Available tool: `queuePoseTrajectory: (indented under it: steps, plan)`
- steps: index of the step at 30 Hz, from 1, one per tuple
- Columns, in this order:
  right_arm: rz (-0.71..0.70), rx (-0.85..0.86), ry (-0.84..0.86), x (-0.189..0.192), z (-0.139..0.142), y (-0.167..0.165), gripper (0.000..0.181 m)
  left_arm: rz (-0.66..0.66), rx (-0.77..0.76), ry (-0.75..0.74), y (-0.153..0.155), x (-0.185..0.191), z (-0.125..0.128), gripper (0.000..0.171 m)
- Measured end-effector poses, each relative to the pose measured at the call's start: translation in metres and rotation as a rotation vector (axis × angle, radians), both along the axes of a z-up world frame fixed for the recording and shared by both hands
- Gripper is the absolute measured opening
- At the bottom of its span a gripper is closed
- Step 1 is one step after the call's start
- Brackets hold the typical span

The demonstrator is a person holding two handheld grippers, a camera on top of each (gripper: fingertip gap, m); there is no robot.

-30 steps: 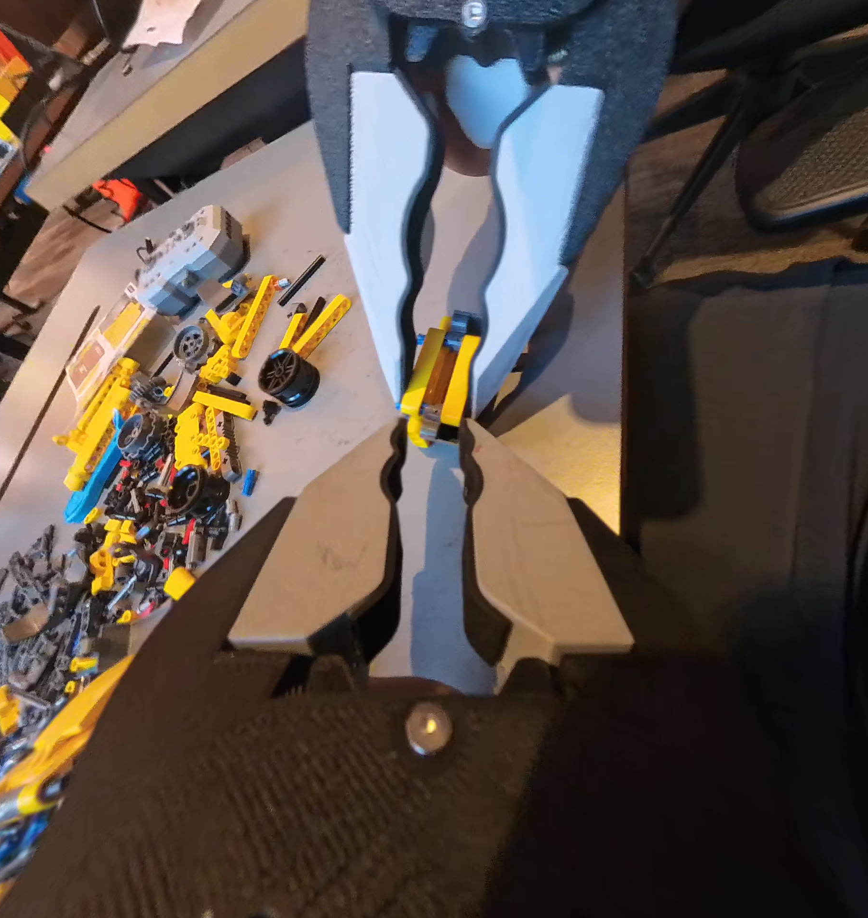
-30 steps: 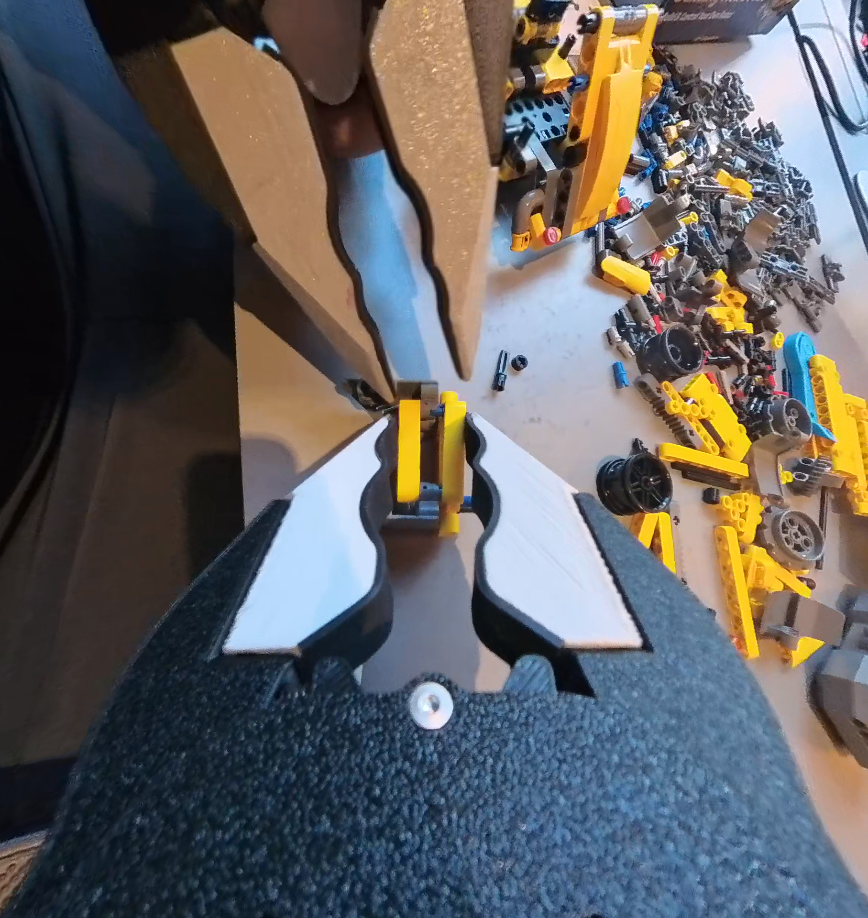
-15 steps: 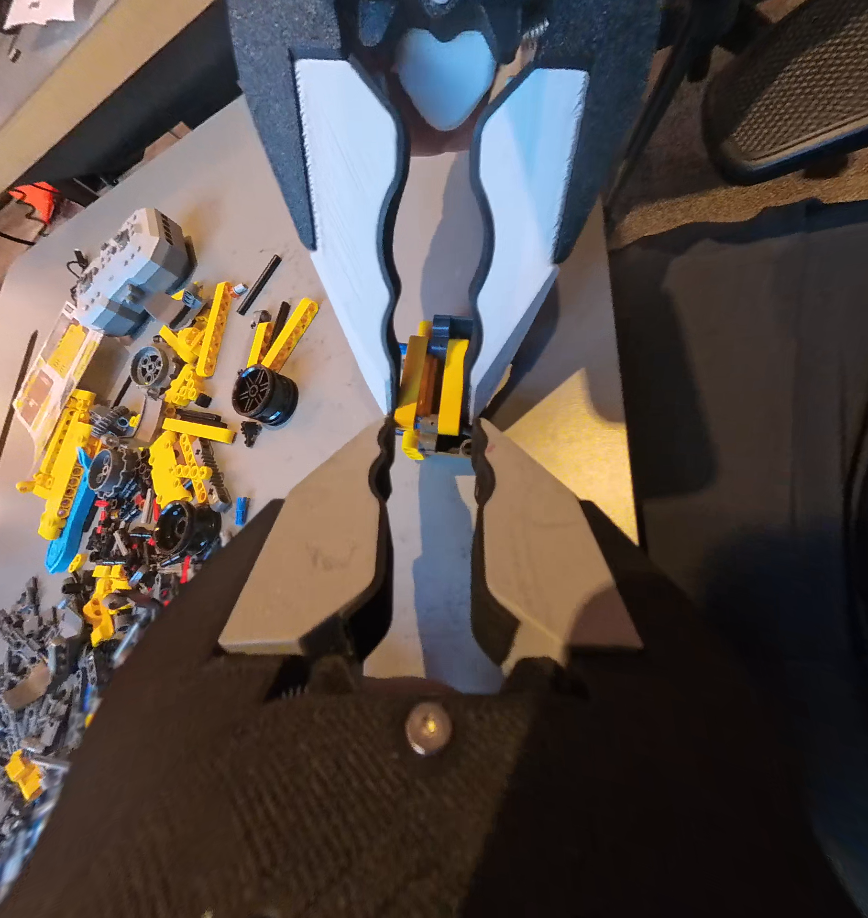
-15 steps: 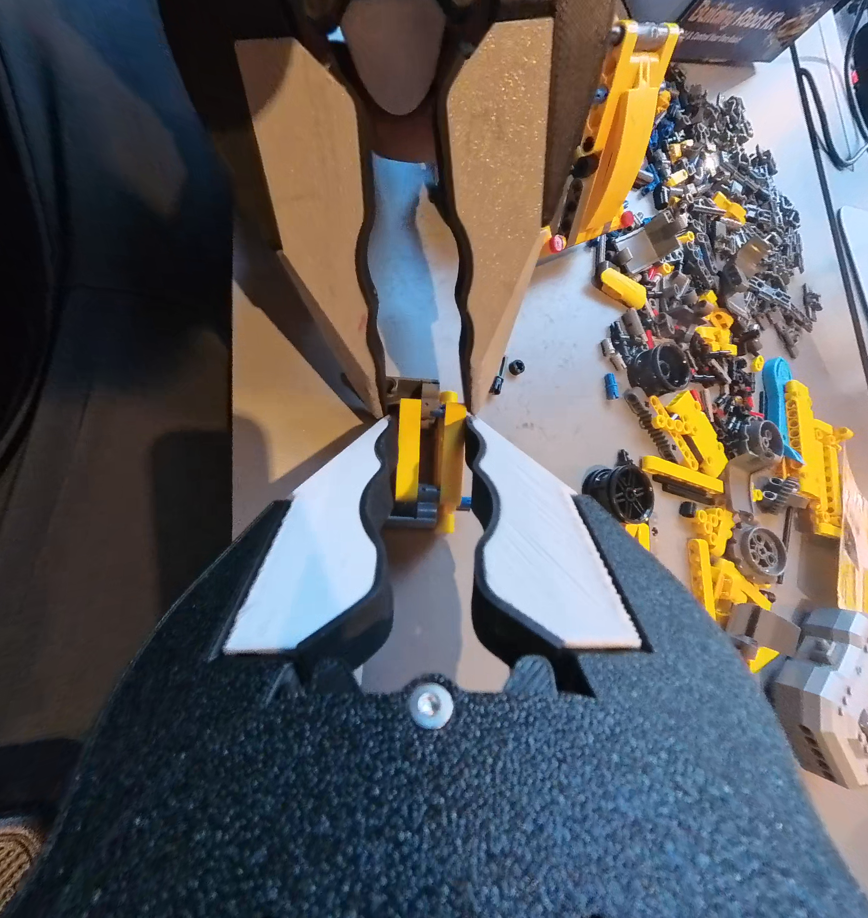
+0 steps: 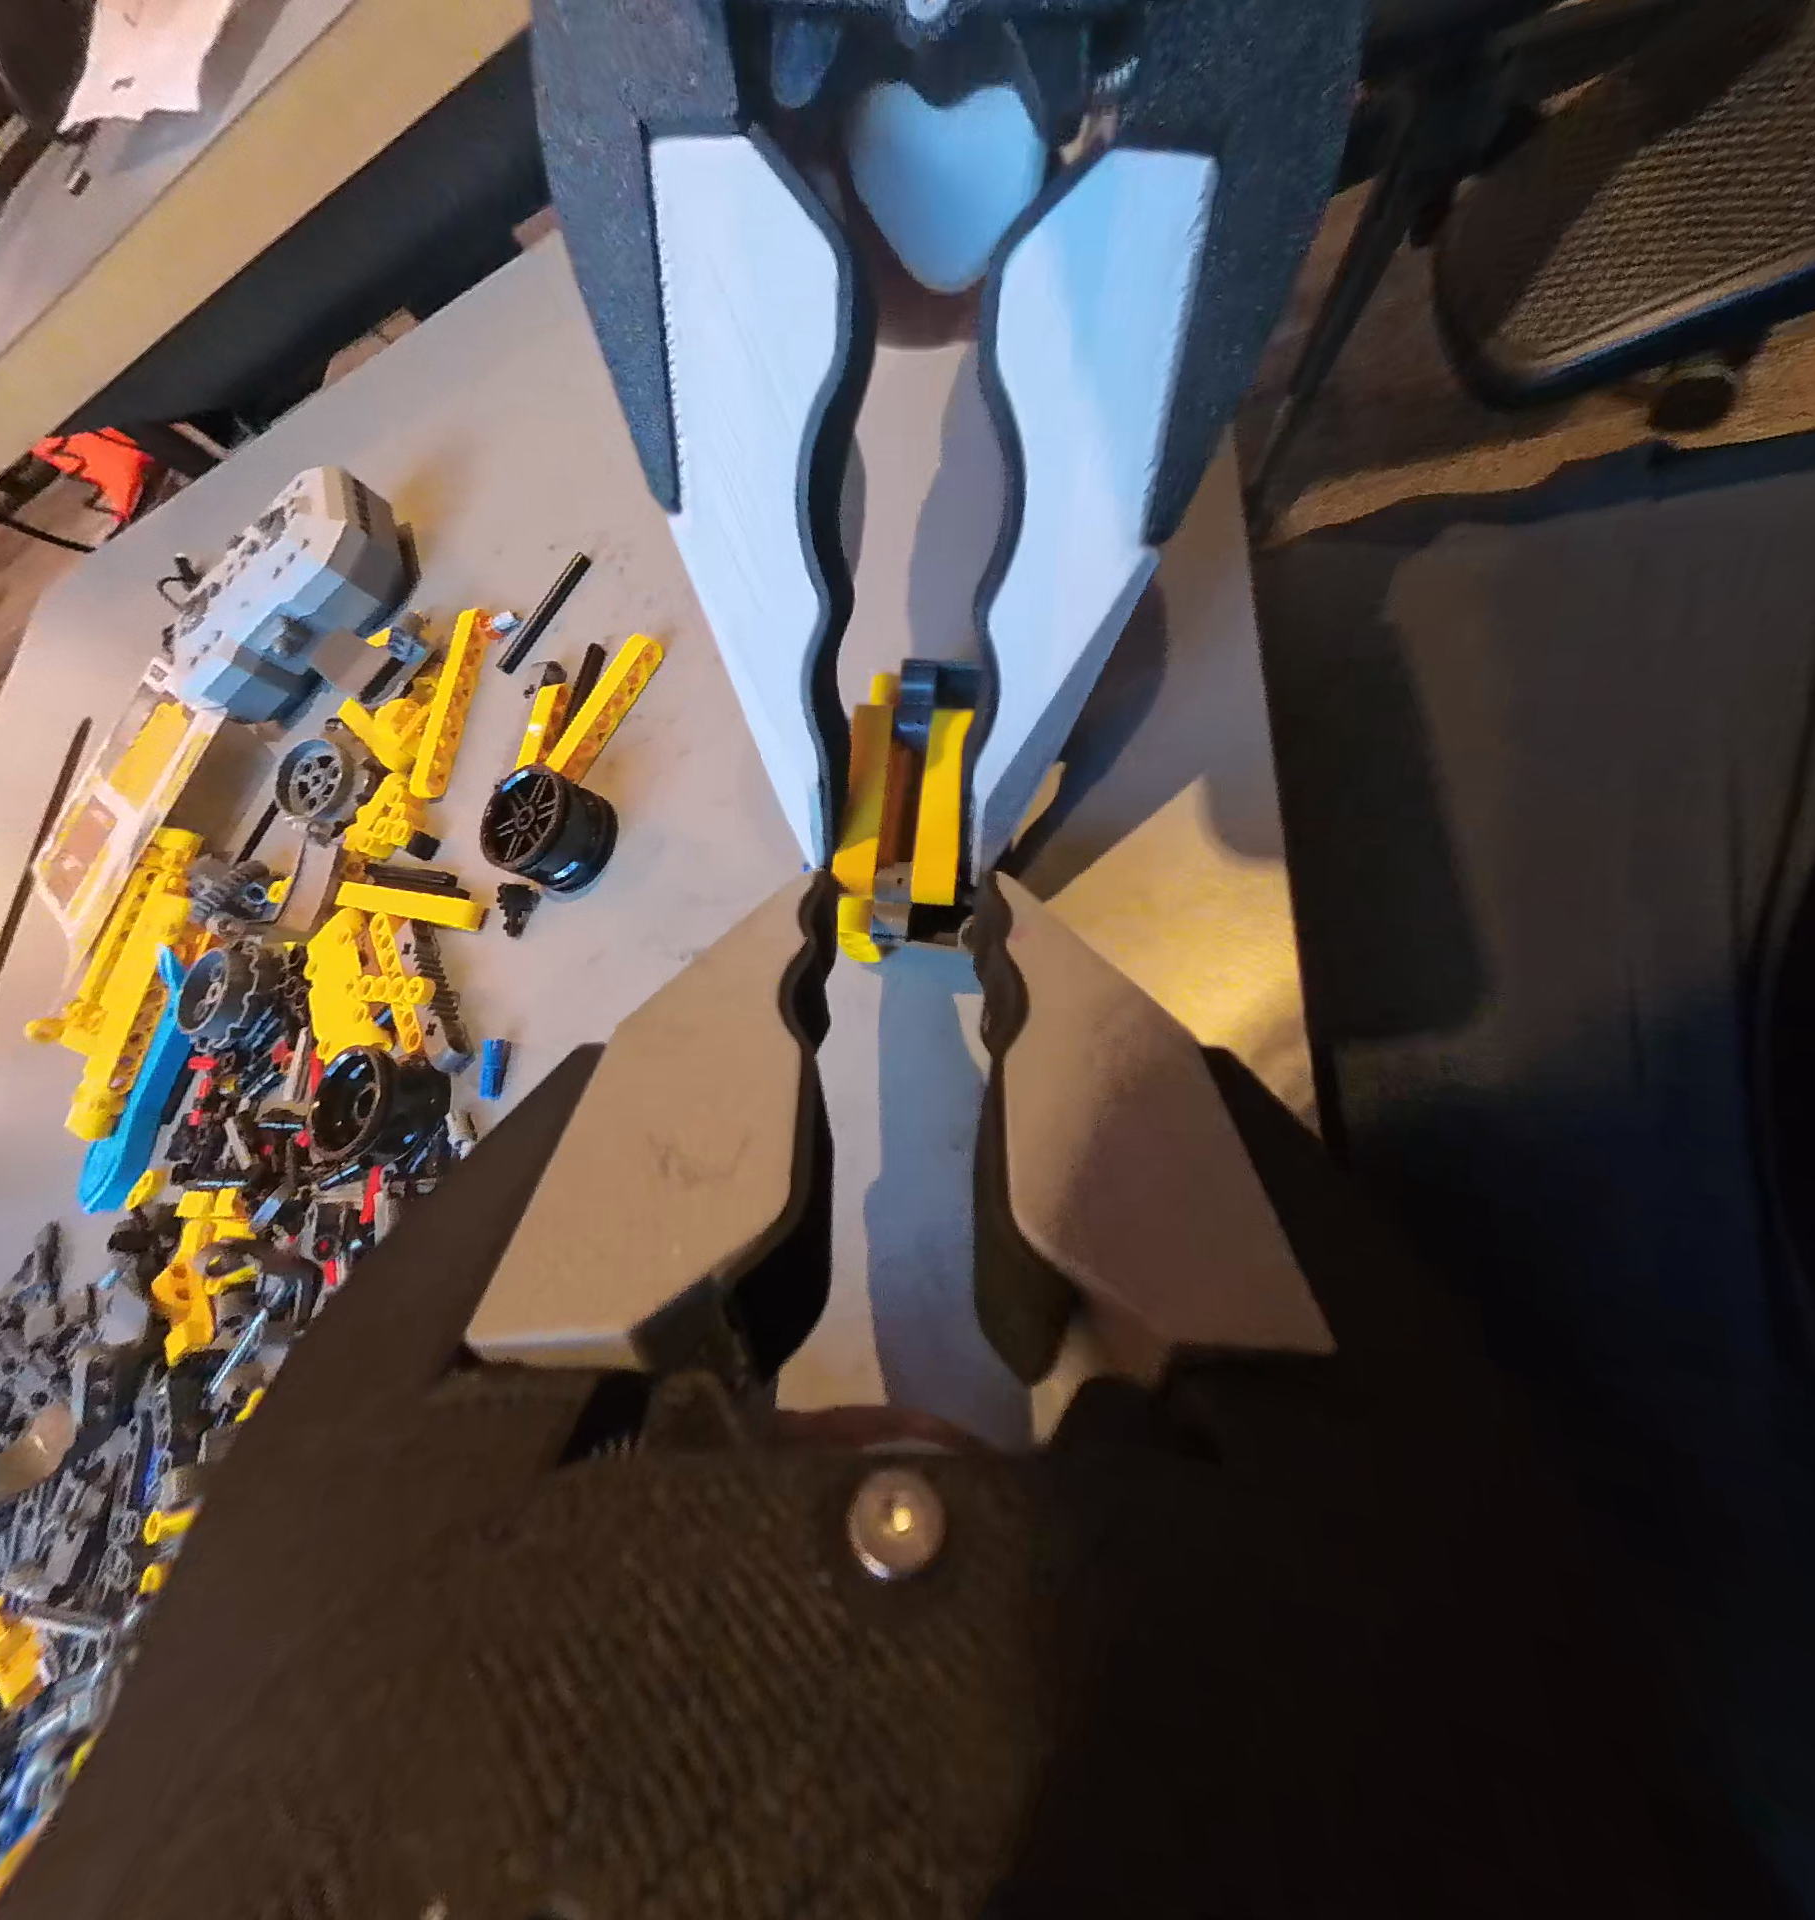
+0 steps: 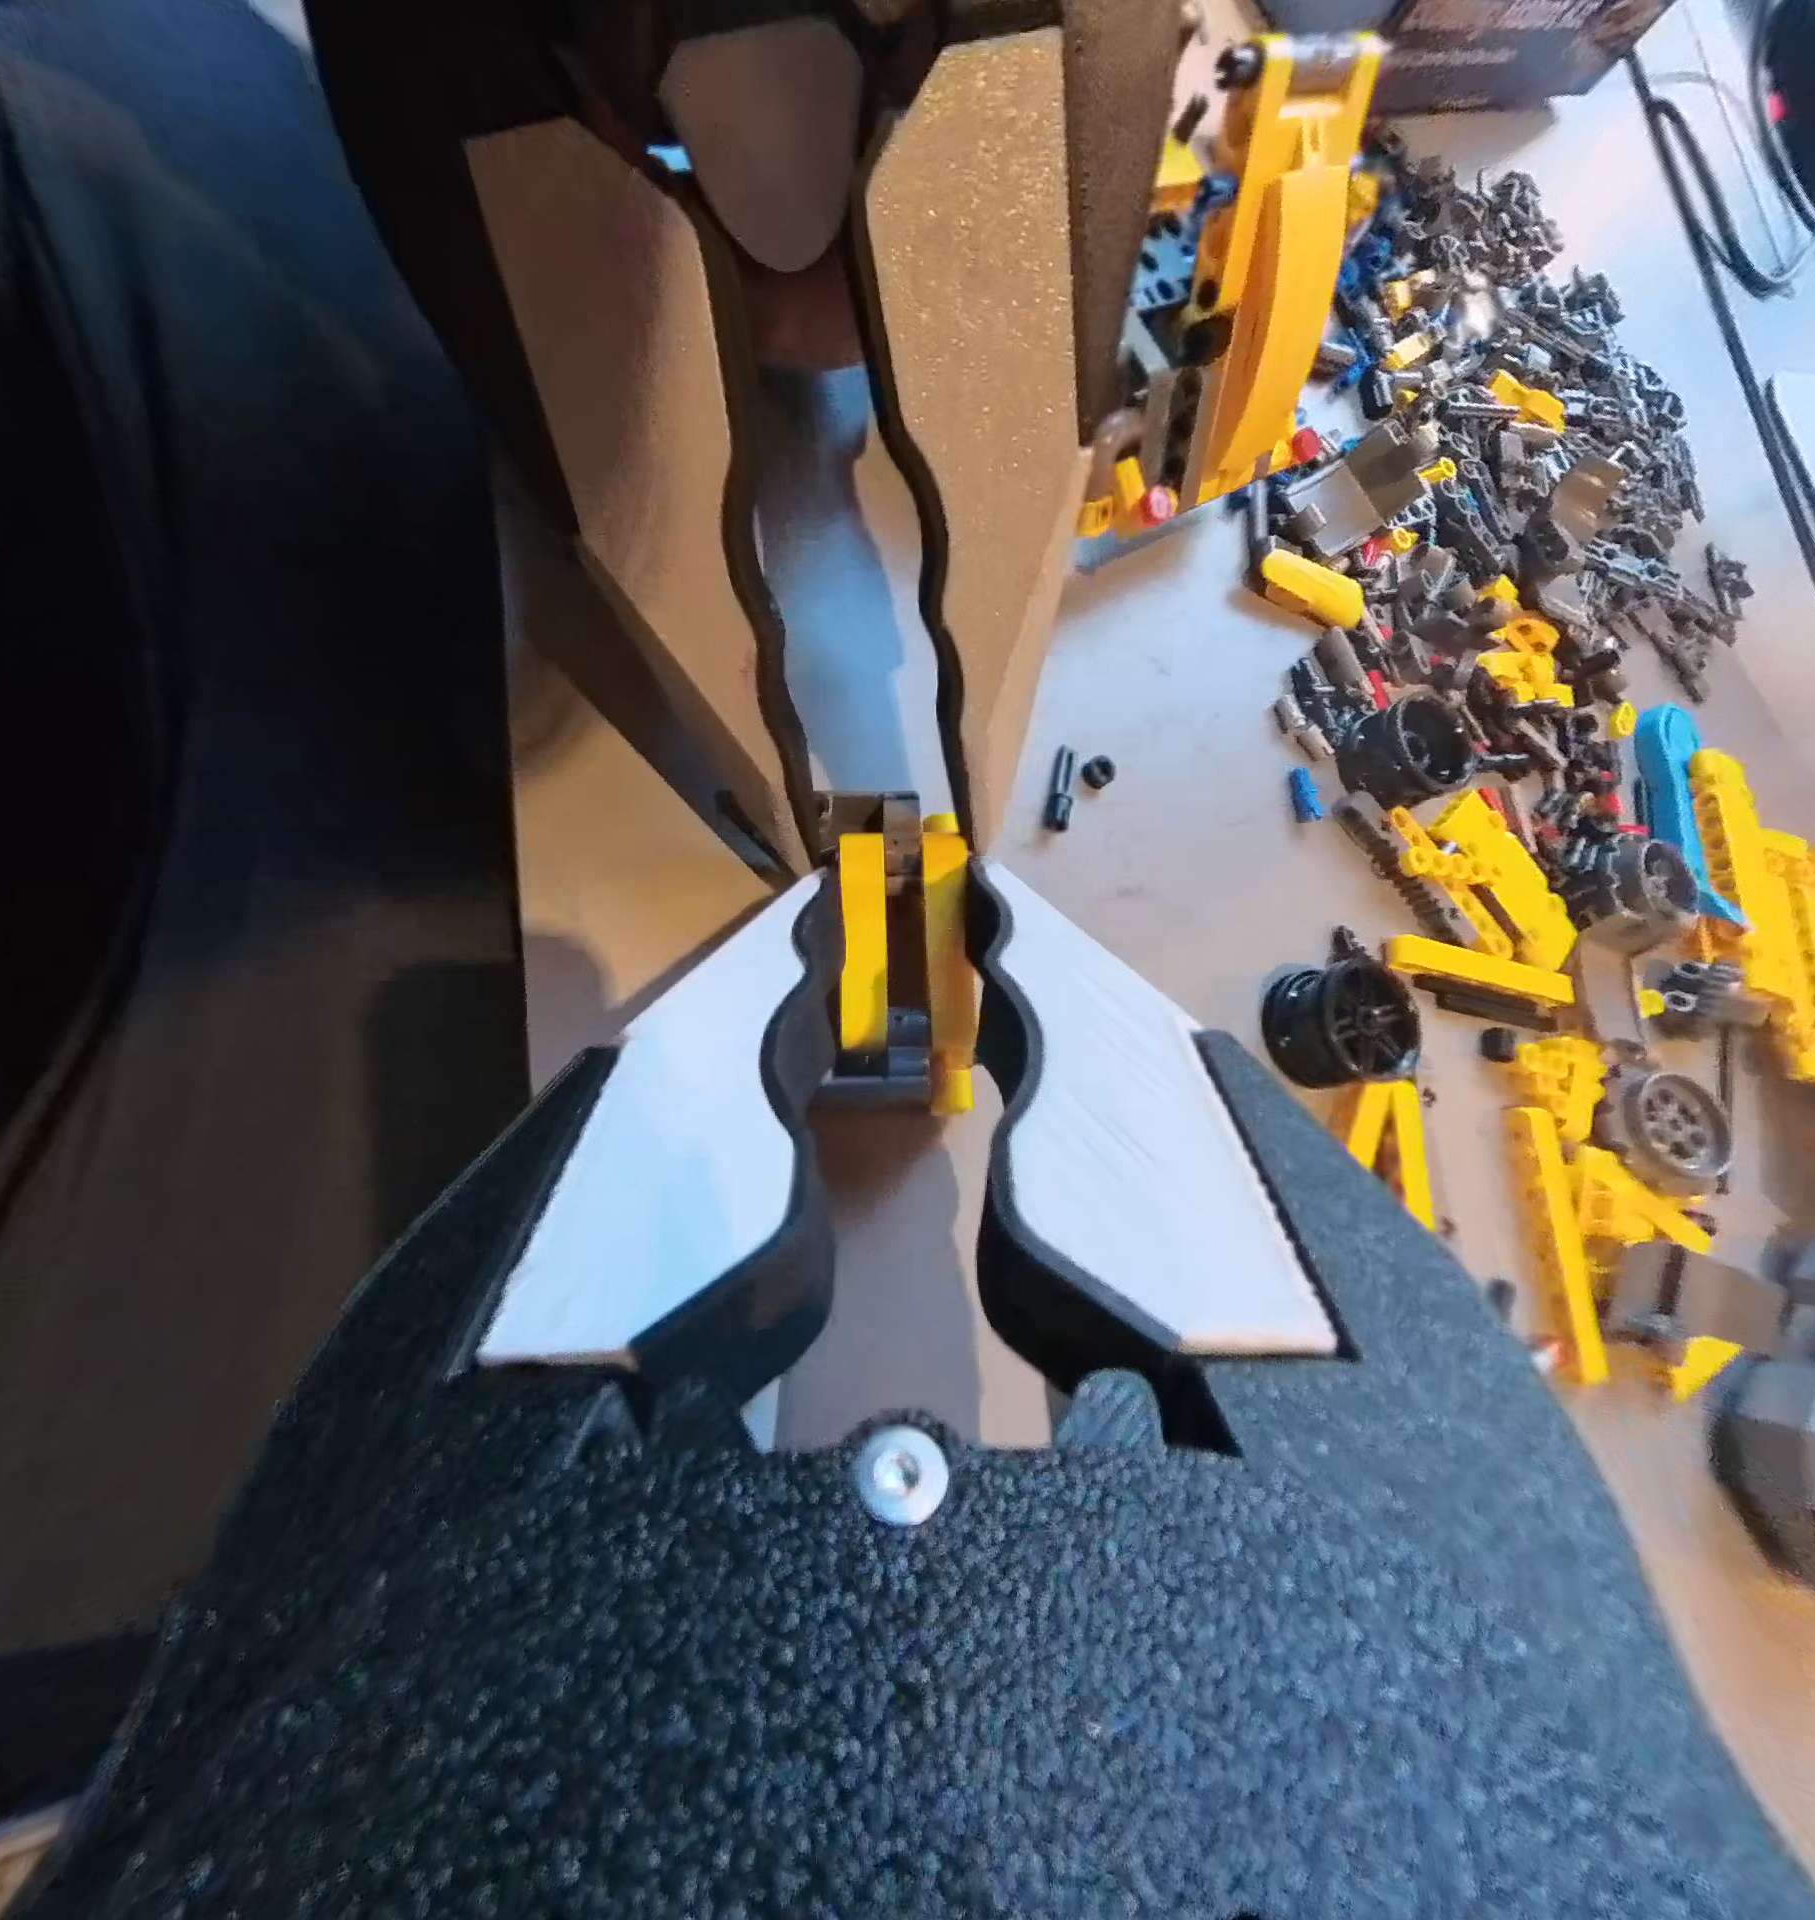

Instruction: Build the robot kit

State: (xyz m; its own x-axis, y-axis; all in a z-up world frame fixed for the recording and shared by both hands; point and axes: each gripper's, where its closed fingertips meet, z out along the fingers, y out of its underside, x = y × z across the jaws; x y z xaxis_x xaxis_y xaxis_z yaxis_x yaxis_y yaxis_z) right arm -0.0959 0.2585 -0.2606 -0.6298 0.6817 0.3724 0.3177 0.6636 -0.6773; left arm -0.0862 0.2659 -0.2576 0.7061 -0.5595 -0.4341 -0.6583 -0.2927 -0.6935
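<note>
While your right gripper [image 6: 903, 997] clamps yellow-and-black brick assembly [image 6: 898, 977] over table [image 5: 612, 436] edge, left gripper [image 5: 898, 925], part-open, brackets its end; uneven squeeze could pop assembly out, onto floor.

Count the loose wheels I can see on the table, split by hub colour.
Black wheels: 2
Grey-hubbed wheels: 2
Total: 4 in view; the dense pile of small parts could hide more.
</note>
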Motion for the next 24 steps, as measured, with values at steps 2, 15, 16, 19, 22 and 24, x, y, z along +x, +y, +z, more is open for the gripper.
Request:
queuePoseTrajectory:
  steps: [2,15,16,19,22,24]
  plan:
    - [-0.023,-0.038,0.015,-0.001,0.000,-0.001,0.024,-0.013,-0.020,-0.020,-0.001,-0.001,0.000,0.025]
    - [-0.050,0.030,-0.096,0.010,-0.001,0.017,0.025,-0.001,0.010,0.053,0.002,-0.002,0.003,0.022]
    - [-0.055,0.016,-0.101,0.009,0.000,0.017,0.025,0.009,0.008,0.055,0.003,-0.003,0.004,0.022]
    - [-0.106,-0.145,-0.121,0.005,0.014,0.021,0.024,0.041,0.056,0.057,0.002,-0.006,0.016,0.031]
    - [-0.172,-0.433,-0.265,0.006,0.021,0.030,0.024,0.086,0.099,0.061,-0.002,-0.014,0.032,0.041]
    - [-0.186,-0.652,-0.349,0.009,0.027,0.030,0.024,0.121,0.113,0.043,-0.004,-0.019,0.038,0.046]
